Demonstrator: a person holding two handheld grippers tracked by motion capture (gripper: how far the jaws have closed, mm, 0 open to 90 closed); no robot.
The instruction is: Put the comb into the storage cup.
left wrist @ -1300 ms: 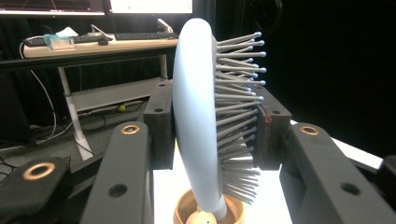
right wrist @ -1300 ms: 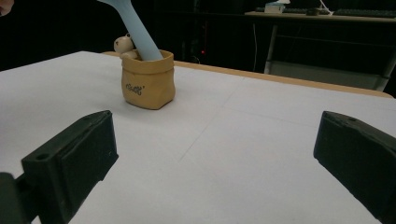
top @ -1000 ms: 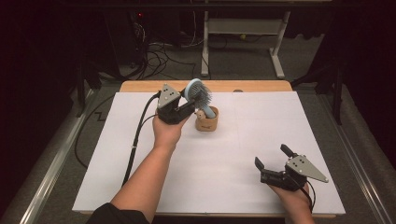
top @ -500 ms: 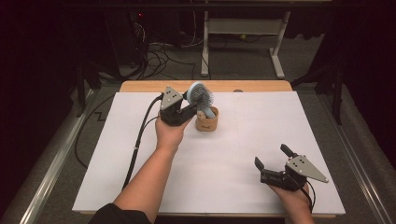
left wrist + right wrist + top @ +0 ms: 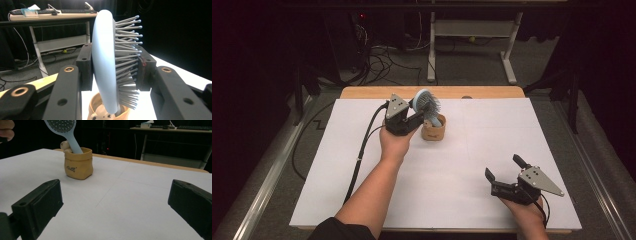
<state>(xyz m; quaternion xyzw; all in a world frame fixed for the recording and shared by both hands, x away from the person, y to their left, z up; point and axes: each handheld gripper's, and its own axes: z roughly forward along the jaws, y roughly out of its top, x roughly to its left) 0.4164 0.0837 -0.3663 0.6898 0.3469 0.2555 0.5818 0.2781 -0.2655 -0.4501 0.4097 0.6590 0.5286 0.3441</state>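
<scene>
- High view: the left gripper [image 5: 418, 116] pinches the head of the pale blue hairbrush [image 5: 428, 103] just above the tan pot [image 5: 433, 131].
- Left gripper view: one pad presses the brush's smooth back, the other its bristles; the handle end sits inside the pot.
- Right gripper [image 5: 504, 172] rests on the white table [image 5: 362, 165], well apart from the pot, jaws spread with nothing between them.

Pale blue hairbrush [image 5: 428, 104], tilted, handle inside small tan pot [image 5: 433, 133]
</scene>
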